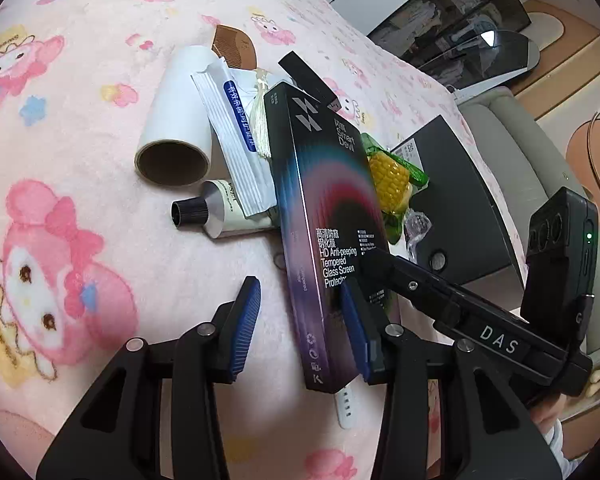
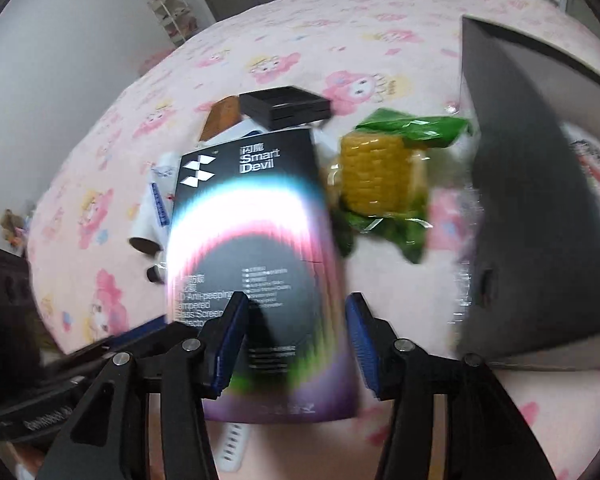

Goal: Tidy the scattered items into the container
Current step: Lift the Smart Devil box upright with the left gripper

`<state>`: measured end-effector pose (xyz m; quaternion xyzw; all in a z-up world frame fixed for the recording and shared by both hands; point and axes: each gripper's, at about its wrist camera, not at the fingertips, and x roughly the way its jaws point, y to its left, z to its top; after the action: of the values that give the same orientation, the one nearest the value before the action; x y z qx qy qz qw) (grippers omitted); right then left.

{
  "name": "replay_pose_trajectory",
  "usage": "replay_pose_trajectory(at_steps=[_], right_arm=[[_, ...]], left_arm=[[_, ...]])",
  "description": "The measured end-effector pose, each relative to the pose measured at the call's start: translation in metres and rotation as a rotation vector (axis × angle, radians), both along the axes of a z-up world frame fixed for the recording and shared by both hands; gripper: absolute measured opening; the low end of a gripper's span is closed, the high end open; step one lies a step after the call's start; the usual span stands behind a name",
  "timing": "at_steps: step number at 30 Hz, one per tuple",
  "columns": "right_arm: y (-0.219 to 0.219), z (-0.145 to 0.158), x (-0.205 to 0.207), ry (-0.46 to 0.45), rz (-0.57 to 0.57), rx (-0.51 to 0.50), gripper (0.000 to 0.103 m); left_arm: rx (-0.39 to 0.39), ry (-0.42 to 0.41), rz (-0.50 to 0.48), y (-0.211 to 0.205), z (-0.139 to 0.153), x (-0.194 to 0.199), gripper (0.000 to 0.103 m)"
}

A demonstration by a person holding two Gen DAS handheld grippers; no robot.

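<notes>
A dark "Smart Devil" screen-protector box (image 1: 320,208) (image 2: 252,232) sits propped at a tilt over the pile on the pink blanket. My left gripper (image 1: 300,304) is open. Its left pad (image 1: 244,320) stands clear of the box and its right pad lies over the box face. My right gripper (image 2: 296,320) reaches in from the right in the left wrist view, one finger (image 1: 384,268) lying on the box face. In its own blurred view its pads stand apart over the box, pressing nothing. The dark grey container (image 1: 456,208) (image 2: 532,200) is to the right.
Around the box lie a white roll (image 1: 176,120), a white sachet pack (image 1: 236,148), a black-capped tube (image 1: 208,212), a wooden comb (image 1: 236,48), a small black case (image 1: 308,80) and wrapped corn (image 1: 392,180) (image 2: 380,172). A white strap (image 1: 346,408) pokes out underneath. The bed edge runs behind the container.
</notes>
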<state>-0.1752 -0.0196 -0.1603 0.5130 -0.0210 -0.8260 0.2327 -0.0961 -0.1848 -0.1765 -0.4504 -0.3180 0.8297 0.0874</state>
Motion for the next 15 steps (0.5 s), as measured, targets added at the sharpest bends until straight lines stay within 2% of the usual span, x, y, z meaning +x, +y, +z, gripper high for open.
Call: replay_pose_trajectory(at_steps=[2, 9, 10, 13, 15], right_arm=[[-0.003, 0.001, 0.003, 0.01, 0.005, 0.015, 0.048], [0.005, 0.005, 0.03, 0.007, 0.011, 0.039, 0.045], [0.008, 0.006, 0.034, 0.0, 0.009, 0.034, 0.04], [0.01, 0.004, 0.054, -0.091, 0.064, -0.076, 0.039], [0.005, 0.006, 0.068, -0.056, 0.093, -0.018, 0.038]], left_arm=[[0.009, 0.009, -0.009, 0.0, 0.0, 0.0, 0.029], [0.014, 0.013, -0.041, 0.0, 0.0, 0.006, 0.029], [0.026, 0.009, -0.05, 0.001, -0.001, 0.007, 0.029], [0.057, -0.017, -0.075, 0.004, -0.004, 0.012, 0.029], [0.041, -0.01, -0.06, 0.003, 0.0, 0.019, 0.028]])
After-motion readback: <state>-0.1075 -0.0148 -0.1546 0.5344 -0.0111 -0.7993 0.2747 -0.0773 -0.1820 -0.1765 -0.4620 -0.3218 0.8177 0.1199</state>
